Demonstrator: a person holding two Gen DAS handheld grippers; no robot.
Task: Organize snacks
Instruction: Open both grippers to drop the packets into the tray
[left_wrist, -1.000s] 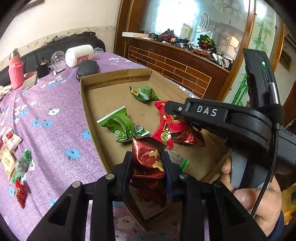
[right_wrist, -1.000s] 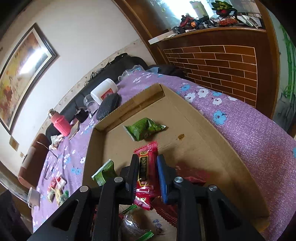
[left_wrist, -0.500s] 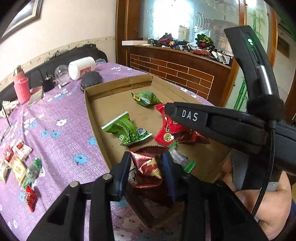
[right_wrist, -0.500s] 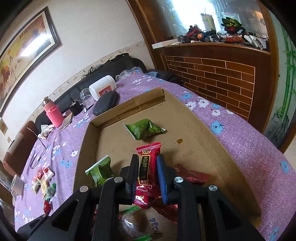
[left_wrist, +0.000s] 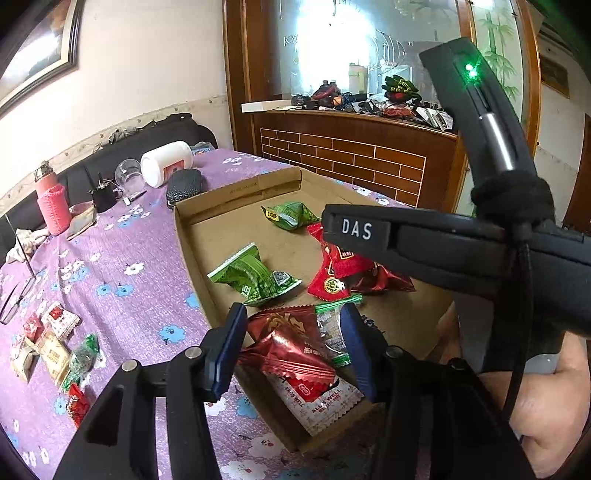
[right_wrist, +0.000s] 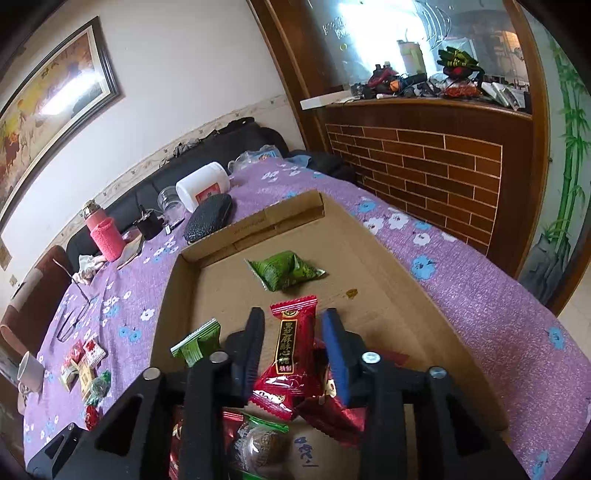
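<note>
- A shallow cardboard tray (left_wrist: 192, 236) is being viewed on a purple flowered tablecloth (left_wrist: 110, 266), and every place below is being given relative to this tray
- The left gripper (left_wrist: 293, 345) is being held over the tray's near corner; its jaws are opening, and a dark red foil snack packet (left_wrist: 295, 354) is lying between them on the tray floor, no longer being pressed by either blue pad
- That packet's long axis is running from the tray's inside out toward the near rim, roughly along the line the fingers are pointing
- The right gripper (right_wrist: 293, 352) is being held just inside the near rim too, further toward the brick-counter side; its jaws are opening as well, and a bright red packet with gold lettering (right_wrist: 290, 354) is standing lengthwise between them, clear of the pads as far as can be told
- Two green packets (left_wrist: 255, 277) (left_wrist: 291, 216) are lying deeper in the tray, beyond both grippers
- The unsorted snacks (left_wrist: 55, 350) are lying outside the tray, well off its left wall on the cloth, so the left hand is judged the nearer one for fetching them
- The person's right hand (left_wrist: 546, 402) is being seen at the tray's near right
</note>
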